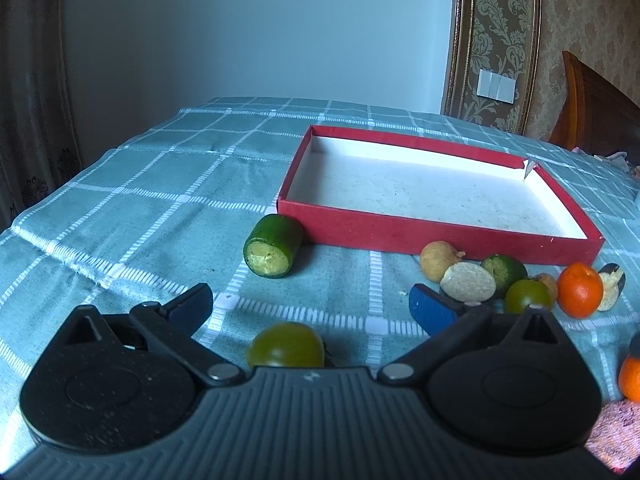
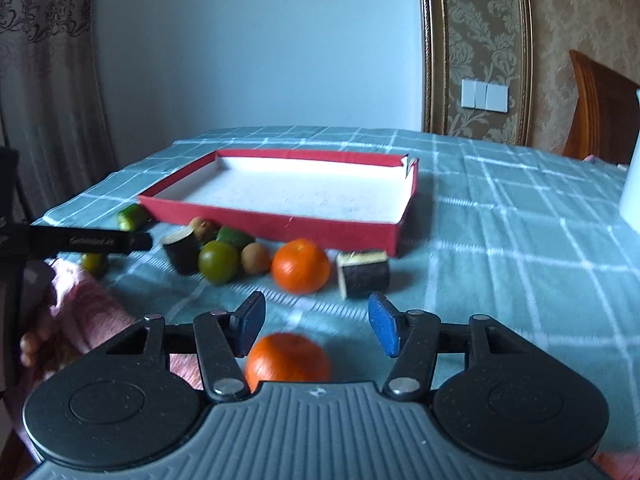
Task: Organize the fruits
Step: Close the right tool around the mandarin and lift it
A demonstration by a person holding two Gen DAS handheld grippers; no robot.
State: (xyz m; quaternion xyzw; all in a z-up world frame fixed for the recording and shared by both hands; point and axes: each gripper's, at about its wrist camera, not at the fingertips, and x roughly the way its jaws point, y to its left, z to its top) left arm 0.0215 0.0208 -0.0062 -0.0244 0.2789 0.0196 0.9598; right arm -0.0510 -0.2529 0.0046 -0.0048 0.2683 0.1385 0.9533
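Orange [image 2: 288, 358]: lower centre of the right wrist view, on the checked cloth [image 2: 500, 248], lying between the fingers of the right gripper [image 2: 318, 326]; pads partly apart, not pressing it.

Green fruit [image 1: 285, 345]: lower centre of the left wrist view, between the widely spread fingers of the left gripper [image 1: 310, 304], untouched.

Red box [image 1: 440, 236]: mid-frame, white inside, nothing in it.

Loose pieces beside its near wall: cucumber chunk [image 1: 274, 246], second orange [image 1: 580, 289], brown fruits, dark-skinned chunks.
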